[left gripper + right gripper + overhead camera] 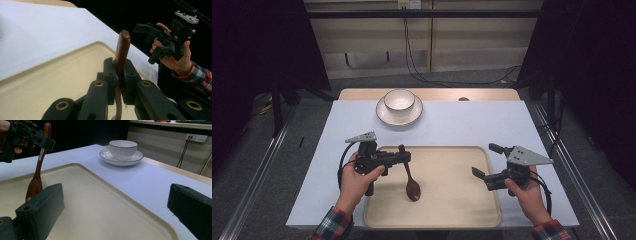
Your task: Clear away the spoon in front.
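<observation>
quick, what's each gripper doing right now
Left gripper: shut on the spoon handle.
Right gripper: open, holding nothing, over the tray.

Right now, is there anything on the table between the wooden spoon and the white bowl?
Nothing visible. The left gripper is shut on the handle of the wooden spoon over the tray. Between it and the white bowl on its saucer lie only the tray's rim and bare tabletop.
</observation>
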{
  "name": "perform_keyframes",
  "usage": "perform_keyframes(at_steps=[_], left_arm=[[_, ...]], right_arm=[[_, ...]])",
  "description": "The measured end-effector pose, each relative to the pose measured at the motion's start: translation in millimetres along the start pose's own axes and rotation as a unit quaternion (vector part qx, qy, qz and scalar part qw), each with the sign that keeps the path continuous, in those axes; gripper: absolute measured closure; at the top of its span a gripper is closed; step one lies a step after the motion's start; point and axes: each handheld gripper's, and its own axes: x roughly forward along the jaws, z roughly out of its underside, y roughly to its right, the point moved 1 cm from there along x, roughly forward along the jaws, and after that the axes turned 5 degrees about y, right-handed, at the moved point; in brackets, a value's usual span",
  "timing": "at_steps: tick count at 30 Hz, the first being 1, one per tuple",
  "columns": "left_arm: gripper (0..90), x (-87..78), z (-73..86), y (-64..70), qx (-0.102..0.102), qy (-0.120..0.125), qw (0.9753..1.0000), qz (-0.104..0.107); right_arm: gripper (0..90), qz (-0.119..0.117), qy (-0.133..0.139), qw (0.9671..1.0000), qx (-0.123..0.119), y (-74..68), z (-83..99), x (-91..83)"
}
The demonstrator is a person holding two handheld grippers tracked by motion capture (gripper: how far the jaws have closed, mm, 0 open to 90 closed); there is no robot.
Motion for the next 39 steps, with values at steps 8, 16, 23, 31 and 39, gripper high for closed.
perform_keyframes(at_steps=[8, 16, 23, 31, 39], left_arm=[[80.8, 5.5, -0.5, 2.6, 0.037, -0.005, 0.999, -0.024], [74.8, 4.7, -3.4, 1.0, 0.057, 0.005, 0.9977, -0.036], [68.1, 4.0, -4.0, -1.4, 0.069, 0.013, 0.9962, -0.051], [56.9, 3.5, -6.4, -3.5, 0.085, 0.027, 0.9935, -0.071], [45.6, 6.3, -6.7, -6.9, 0.104, 0.021, 0.9905, -0.088]], right_arm=[[0.4, -0.001, -0.001, 1.0, -0.004, -1.1, -0.7, 0.6], [0.4, -0.003, -0.001, 1.0, -0.004, -1.2, -1.3, -0.1], [0.4, -0.004, 0.001, 1.0, -0.006, -1.4, -1.3, 0.8], [0.5, -0.004, -0.001, 1.0, -0.005, -1.9, -1.2, 0.9], [0.4, -0.006, -0.001, 1.0, -0.005, -2.5, -1.1, 1.4]])
